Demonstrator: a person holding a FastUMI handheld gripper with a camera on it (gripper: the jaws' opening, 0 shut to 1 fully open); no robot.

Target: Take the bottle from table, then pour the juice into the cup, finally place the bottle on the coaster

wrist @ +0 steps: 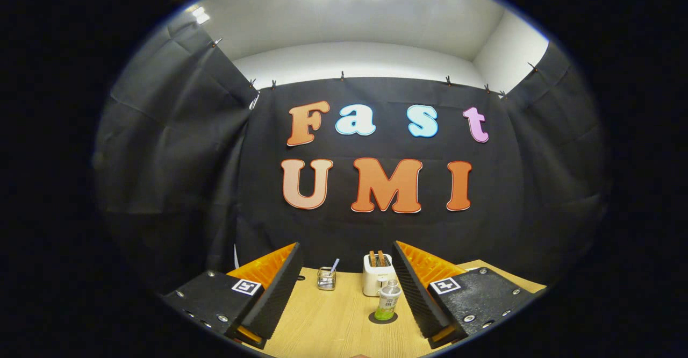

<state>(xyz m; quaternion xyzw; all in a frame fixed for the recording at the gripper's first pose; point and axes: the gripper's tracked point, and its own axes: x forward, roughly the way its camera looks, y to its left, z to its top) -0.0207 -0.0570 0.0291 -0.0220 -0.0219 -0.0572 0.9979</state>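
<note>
So here's where I'm at: the gripper (346,288) has its fingers spread wide and holding nothing, hanging over the near part of the wooden table (322,326). The juice bottle (388,300) is standing upright on the dark round coaster (382,317), between the fingers but way closer to the right finger (416,288), looks like it's just beside the ribbed pad. There's only a bit of green juice at the bottom, so I'd guess the pour is done and this is the wrap-up. My worry is backing out crooked: if I swing right at all, that pad clips the bottle, and a nearly empty bottle is light enough to tip or skid off the coaster. The white toaster (376,276) sits just behind it, and the glass cup with a straw (326,278) is off toward the left finger (279,288), well apart, so those should be safe
</note>
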